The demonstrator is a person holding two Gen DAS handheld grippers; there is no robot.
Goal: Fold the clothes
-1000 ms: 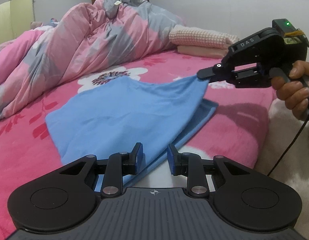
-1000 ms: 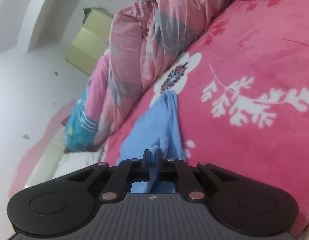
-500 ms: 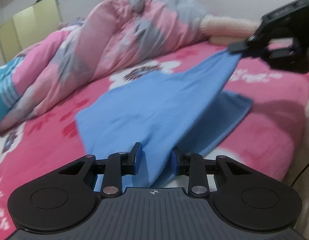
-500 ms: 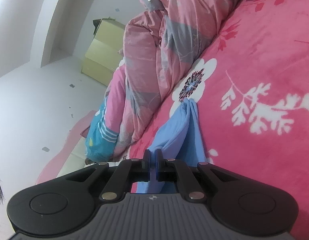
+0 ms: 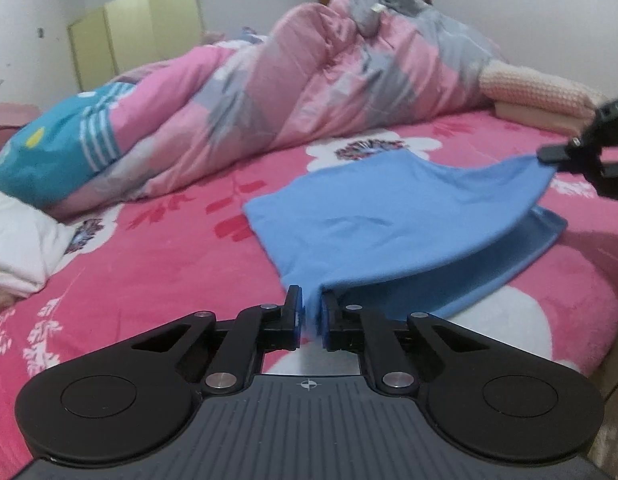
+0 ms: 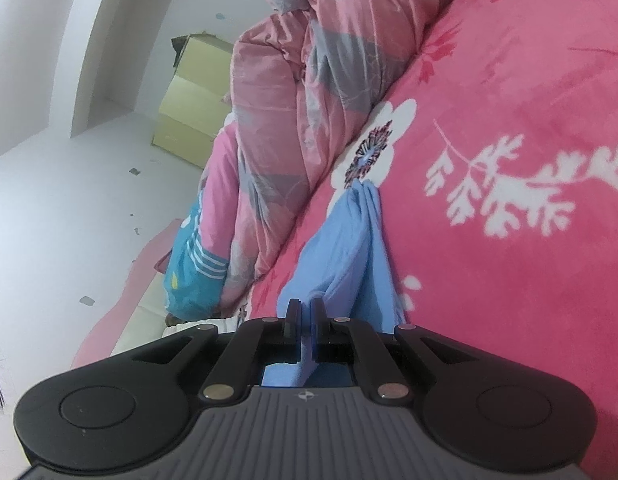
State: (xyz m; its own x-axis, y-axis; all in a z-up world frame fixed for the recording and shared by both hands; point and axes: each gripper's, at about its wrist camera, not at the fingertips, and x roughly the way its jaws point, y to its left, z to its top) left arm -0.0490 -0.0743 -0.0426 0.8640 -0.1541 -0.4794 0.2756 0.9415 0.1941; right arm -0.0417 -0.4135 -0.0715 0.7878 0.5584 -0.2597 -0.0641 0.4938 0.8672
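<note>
Bed (image 5: 157,248), blue garment (image 5: 389,216) lengthwise

We see a bed (image 5: 157,264) under a pink floral cover. A blue garment (image 5: 389,220) lies on it near the front edge, a pink-and-grey quilt (image 5: 309,92) is heaped along the far side, and a white cloth (image 5: 17,248) sits at the left edge.
</note>
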